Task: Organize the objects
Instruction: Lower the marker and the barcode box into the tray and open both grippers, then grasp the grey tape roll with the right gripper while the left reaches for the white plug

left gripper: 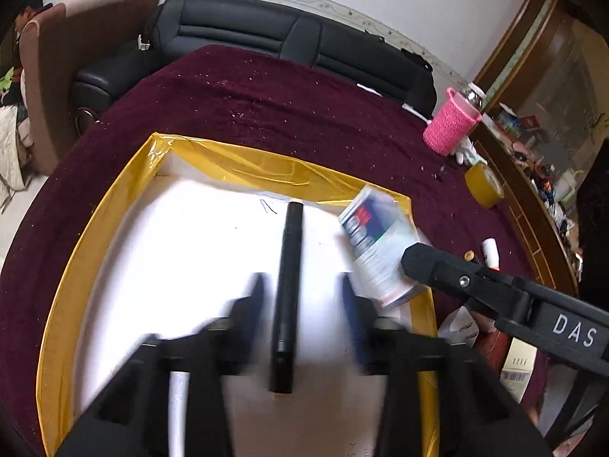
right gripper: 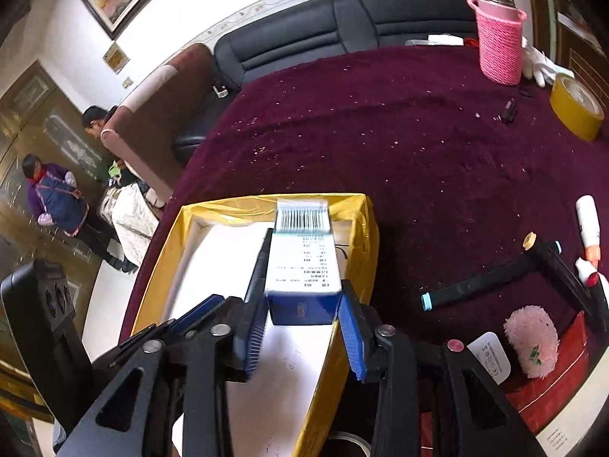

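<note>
Over the yellow-rimmed tray (left gripper: 95,236) | left tongs (left gripper: 300,297) spread, black marker (left gripper: 287,285) lying inside | right tongs (right gripper: 302,314) clamping small carton (right gripper: 304,266) above tray | loose pens (right gripper: 472,289) on worktop (right gripper: 418,144) remain; roughly midway.

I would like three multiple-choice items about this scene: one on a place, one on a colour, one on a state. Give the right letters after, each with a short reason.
1. Where does the black pen lie?
A. inside the yellow-taped tray
B. on the maroon cloth
C. on the sofa

2. What colour is the knitted sleeve on the bottle?
A. green
B. pink
C. white

3. What is the state of the right gripper?
A. open and empty
B. shut on the pen
C. shut on the small box

Answers:
1 A: the pen rests on the tray's white floor, between the left gripper's open fingers.
2 B: the sleeve is pink in both views.
3 C: both blue pads press the box's sides.
</note>
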The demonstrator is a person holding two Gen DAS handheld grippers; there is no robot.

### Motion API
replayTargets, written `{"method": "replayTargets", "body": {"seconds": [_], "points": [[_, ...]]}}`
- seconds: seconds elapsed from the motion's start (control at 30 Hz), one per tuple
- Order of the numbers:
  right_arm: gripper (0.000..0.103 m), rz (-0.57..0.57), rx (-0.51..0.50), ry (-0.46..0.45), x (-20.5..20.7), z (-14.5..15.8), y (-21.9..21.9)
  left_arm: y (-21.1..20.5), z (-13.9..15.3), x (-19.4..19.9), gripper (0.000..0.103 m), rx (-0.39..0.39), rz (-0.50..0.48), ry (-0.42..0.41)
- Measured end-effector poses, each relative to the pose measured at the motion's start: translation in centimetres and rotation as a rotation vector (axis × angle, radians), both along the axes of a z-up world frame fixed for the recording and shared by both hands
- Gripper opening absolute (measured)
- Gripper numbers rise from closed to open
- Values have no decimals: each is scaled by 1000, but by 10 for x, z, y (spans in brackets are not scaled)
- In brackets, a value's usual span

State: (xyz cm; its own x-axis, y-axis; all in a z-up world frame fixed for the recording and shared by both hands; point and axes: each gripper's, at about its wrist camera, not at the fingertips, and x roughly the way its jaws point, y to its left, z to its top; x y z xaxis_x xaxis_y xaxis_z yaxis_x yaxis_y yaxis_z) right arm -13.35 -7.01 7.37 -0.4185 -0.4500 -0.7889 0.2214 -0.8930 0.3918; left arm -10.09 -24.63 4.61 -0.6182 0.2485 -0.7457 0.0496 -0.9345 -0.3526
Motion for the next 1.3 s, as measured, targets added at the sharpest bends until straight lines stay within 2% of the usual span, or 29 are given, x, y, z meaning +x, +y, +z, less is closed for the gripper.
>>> {"method": "replayTargets", "body": {"seconds": [0.03,0.07,0.23,0.27,0.33,0.43,0.5,0.57,0.6,0.73,0.83,0.9,0.93,1.0,1.07,1.17,1.23,1.3], "points": [[65,-4,-16,-13,-1,-2,3,-2,2,2,57,12,9,12],[68,-7,-31,-19,0,-2,6,-5,4,4,57,20,19,24],[70,-46,-131,19,15,14,38,-25,14,31,71,12,95,78],[73,-47,-134,38,21,20,45,-29,13,34,72,11,112,74],[76,-37,-126,73,39,26,59,-45,7,40,73,57,163,39],[79,24,-115,74,60,24,67,-71,-10,49,72,116,265,-46],[79,73,-67,66,78,15,71,-74,-11,55,71,99,274,-58],[79,107,-5,79,91,7,71,-70,-10,59,71,13,301,-88],[79,118,33,91,98,4,70,-70,-11,61,71,8,308,-89],[79,178,175,175,121,-4,58,-68,-9,71,71,23,324,-82],[79,250,281,205,120,-11,36,-70,5,86,71,80,338,-7],[76,256,344,215,113,-18,26,-70,18,96,71,75,331,42],[72,254,377,213,107,-24,23,-69,23,104,72,69,325,63],[59,249,401,190,100,-34,21,-66,36,120,76,69,309,112],[38,248,410,157,90,-44,20,-62,45,135,79,62,295,157],[32,277,410,140,85,-54,10,-58,54,148,80,54,263,210],[24,282,422,150,84,-56,4,-50,57,151,80,60,238,220],[22,275,428,139,83,-55,5,-41,60,153,80,64,198,216]]}}
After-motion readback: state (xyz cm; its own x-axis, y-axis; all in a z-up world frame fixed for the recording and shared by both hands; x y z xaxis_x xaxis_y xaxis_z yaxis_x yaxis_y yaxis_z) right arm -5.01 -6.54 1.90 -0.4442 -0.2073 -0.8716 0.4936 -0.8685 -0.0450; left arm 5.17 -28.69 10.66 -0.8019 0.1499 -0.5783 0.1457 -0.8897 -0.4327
